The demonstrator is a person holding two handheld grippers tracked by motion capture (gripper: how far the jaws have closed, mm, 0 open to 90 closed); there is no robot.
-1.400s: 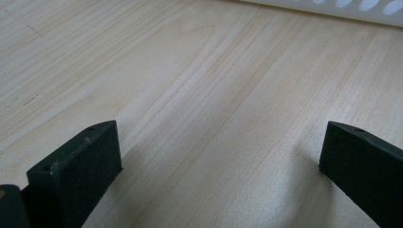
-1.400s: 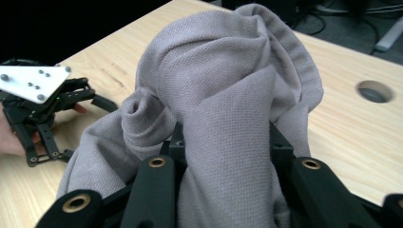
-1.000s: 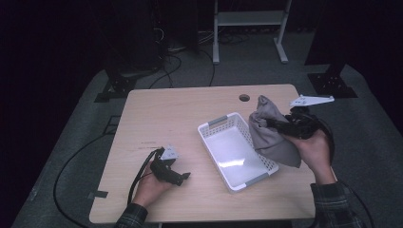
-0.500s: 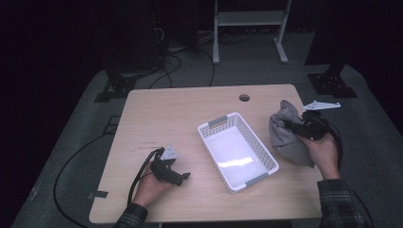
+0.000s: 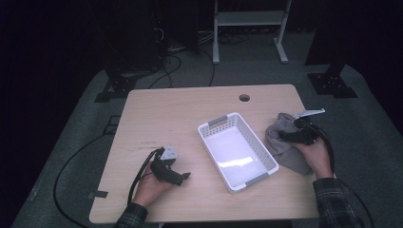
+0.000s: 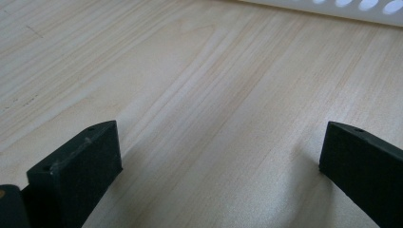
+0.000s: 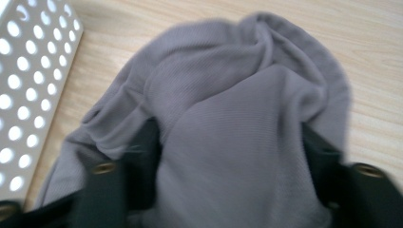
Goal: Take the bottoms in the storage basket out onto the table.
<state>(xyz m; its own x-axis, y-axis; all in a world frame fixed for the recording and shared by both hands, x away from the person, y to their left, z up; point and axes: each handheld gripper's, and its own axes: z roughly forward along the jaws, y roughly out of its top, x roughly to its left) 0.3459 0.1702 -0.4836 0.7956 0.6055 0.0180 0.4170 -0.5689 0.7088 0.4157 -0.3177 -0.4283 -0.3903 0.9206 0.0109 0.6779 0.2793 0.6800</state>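
At the lower left of the high view the left tool [image 5: 183,176] is rested on the counter [image 5: 190,114], its jaws spread wide with nothing between them, as the left gripper view confirms with bare wood between the two black jaws. At the right of the high view the grey cloth [image 5: 285,142] is laid in a heap on the counter just beside the white basket [image 5: 237,151], and the right tool [image 5: 284,137] is set into it; its jaws have just been opening, and in the right gripper view [image 7: 228,190] the cloth is still bunched between them. The step is judged to be the release of the cloth, which is best done by spreading the jaws fully and lifting straight up, so that no fold is dragged along or snagged. The right gripper view is blurred, so it cannot be told whether the pads still press the fabric. The near part of the cloth is hidden under the hand, and the basket is cut off at the upper left of that view.
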